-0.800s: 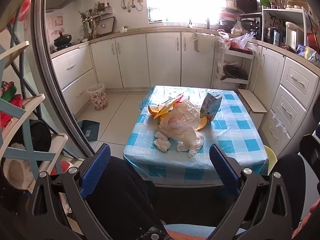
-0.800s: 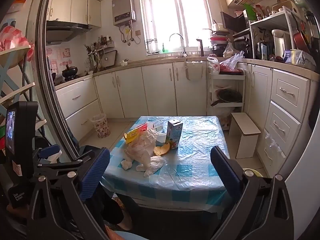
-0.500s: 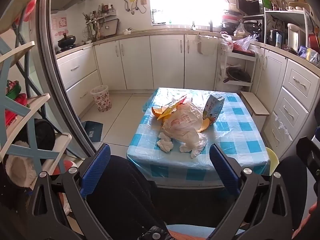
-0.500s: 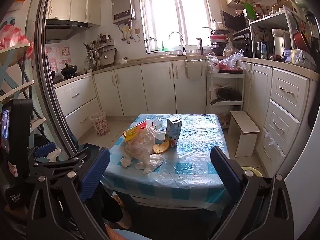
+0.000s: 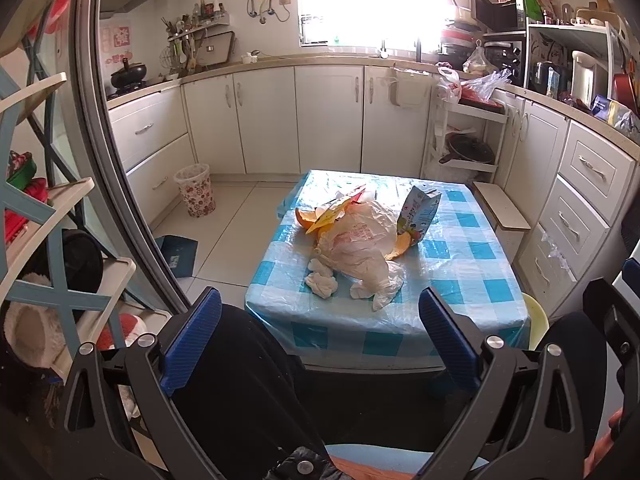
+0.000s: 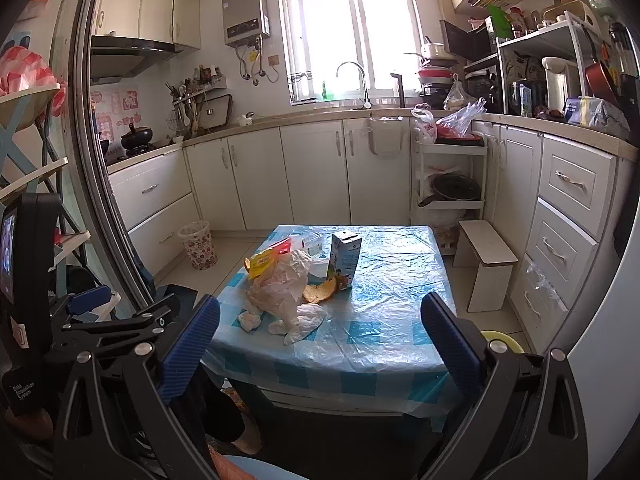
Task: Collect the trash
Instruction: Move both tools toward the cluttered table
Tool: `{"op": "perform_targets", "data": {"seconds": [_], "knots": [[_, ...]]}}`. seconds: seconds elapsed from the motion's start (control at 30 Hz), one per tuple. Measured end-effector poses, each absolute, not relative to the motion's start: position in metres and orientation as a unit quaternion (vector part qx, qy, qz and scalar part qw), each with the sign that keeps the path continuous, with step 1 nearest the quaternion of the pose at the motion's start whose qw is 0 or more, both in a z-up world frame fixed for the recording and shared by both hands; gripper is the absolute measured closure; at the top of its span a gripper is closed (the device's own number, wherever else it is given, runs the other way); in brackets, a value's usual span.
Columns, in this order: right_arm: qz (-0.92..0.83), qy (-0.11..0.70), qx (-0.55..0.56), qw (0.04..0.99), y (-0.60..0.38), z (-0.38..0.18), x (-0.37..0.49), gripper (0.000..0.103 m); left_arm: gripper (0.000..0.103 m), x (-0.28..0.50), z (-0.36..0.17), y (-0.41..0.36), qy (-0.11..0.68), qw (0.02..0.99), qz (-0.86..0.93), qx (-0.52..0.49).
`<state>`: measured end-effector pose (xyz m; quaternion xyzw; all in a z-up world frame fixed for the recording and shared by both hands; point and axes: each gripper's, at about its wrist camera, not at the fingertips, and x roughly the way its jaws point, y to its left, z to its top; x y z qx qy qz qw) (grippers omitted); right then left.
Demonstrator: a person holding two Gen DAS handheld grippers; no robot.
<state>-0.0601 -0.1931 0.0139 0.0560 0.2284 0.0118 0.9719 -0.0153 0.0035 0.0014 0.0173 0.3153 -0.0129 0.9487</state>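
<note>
Both the left gripper [image 5: 320,320] and the right gripper [image 6: 320,324] have their fingers spread wide with nothing between them, held back from the low counter [image 5: 472,280] with its blue checked cover. The trash sits in a heap toward the counter's left side: a crumpled plastic bag [image 5: 360,244], orange peel [image 5: 398,250] touching a tilted drink carton [image 5: 420,210], and white tissue wads [image 5: 320,282] near the front edge. A yellow wrapper [image 6: 262,261] pokes out behind the bag, perhaps a snack packet. A patterned waste bin [image 5: 195,189] stands on the floor, well apart.
</note>
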Motion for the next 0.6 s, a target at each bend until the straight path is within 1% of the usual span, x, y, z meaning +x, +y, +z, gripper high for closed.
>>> {"op": "perform_targets", "data": {"seconds": [0.6], "knots": [[0.001, 0.236, 0.063, 0.97, -0.2017, 0.0094, -0.0589, 0.006, 0.008, -0.0156, -0.0027, -0.0008, 0.319, 0.947, -0.016, 0.026]]}}
